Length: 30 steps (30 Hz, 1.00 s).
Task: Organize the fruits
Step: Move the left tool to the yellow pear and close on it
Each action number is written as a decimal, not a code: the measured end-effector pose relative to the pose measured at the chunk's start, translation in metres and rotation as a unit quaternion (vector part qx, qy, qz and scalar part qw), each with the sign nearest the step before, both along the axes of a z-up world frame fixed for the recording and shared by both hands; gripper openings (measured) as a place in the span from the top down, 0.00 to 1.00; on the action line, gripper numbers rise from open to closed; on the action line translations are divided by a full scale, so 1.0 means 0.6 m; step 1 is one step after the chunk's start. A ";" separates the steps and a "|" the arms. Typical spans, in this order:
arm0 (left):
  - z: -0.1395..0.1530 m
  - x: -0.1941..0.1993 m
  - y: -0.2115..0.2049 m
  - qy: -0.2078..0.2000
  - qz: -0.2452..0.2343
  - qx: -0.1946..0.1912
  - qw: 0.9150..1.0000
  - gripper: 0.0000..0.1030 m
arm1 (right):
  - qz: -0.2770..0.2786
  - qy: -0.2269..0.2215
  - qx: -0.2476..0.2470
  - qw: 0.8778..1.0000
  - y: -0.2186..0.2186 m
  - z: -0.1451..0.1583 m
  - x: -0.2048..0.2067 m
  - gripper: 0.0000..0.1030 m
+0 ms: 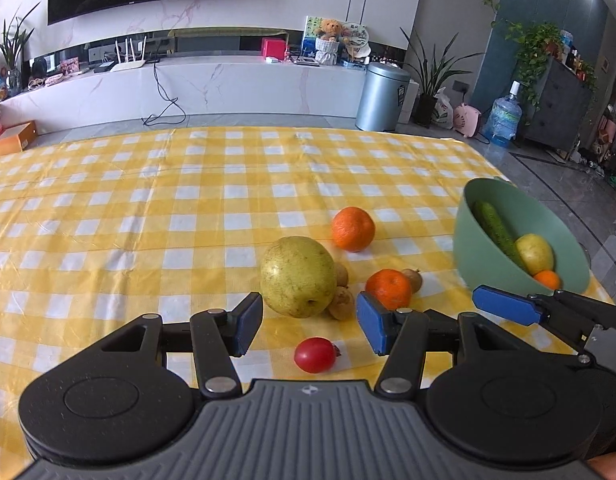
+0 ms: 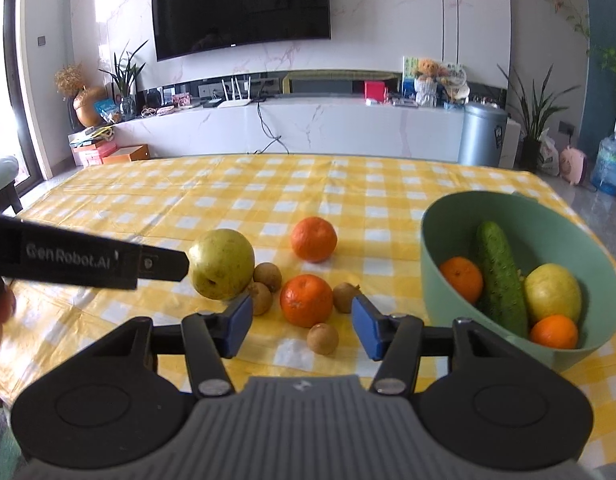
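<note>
— While both tools hang above the checked cloth, how do the tongs stand?

— The left gripper (image 1: 309,326) has its blue pads spread apart with nothing clamped; a red tomato (image 1: 315,355) lies on the cloth between and below them, untouched. The right gripper (image 2: 302,326) is also parted and empty-handed, its pads on either side of a near orange (image 2: 306,300) and a small brown fruit (image 2: 323,338), pressing on neither.

— And just beyond the pads?

— A large green-yellow pear (image 1: 298,276) sits ahead of the left gripper, with two small brown fruits tucked against its right side. A second orange (image 2: 313,239) rests farther back on the tablecloth (image 2: 228,200).

— Where is the bowl?

— The green bowl (image 2: 439,248) stands to the right, near the table's edge. Inside it lie a cucumber (image 2: 499,276), a yellow fruit (image 2: 552,292) and two more oranges. In the right wrist view the left tool's black arm reaches in from the left, ending just beside the pear.
</note>
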<state>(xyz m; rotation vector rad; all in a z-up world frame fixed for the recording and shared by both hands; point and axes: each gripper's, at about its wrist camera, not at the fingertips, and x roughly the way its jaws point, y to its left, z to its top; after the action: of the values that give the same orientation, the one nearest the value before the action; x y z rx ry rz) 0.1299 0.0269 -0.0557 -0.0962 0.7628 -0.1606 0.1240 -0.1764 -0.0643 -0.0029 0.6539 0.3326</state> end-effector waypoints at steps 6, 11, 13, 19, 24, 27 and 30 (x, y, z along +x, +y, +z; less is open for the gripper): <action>-0.018 0.024 0.015 0.006 0.022 -0.045 0.999 0.31 | -0.016 0.026 0.021 0.999 0.007 -0.020 0.033 0.49; -0.035 0.042 0.013 0.006 0.032 -0.056 0.998 0.29 | -0.036 0.041 0.039 0.998 0.007 -0.035 0.055 0.49; -0.039 0.050 0.013 0.007 0.033 -0.063 0.997 0.28 | -0.038 0.044 0.042 0.997 0.010 -0.042 0.062 0.49; -0.049 0.063 0.017 0.003 0.045 -0.069 0.997 0.23 | -0.043 0.050 0.052 0.997 0.015 -0.057 0.082 0.49; -0.061 0.076 0.019 0.011 0.051 -0.084 0.995 0.22 | -0.054 0.060 0.067 0.994 0.009 -0.068 0.092 0.49; -0.069 0.083 0.021 0.020 0.052 -0.093 0.994 0.21 | -0.055 0.066 0.075 0.993 0.007 -0.072 0.095 0.49; -0.074 0.087 0.022 0.022 0.055 -0.096 0.994 0.21 | -0.056 0.073 0.080 0.993 0.006 -0.076 0.099 0.50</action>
<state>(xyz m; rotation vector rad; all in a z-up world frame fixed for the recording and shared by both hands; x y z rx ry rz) 0.1819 0.0401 -0.1000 -0.3246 0.7830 -0.1261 0.1835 -0.1728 -0.1097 0.2124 0.7670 0.2778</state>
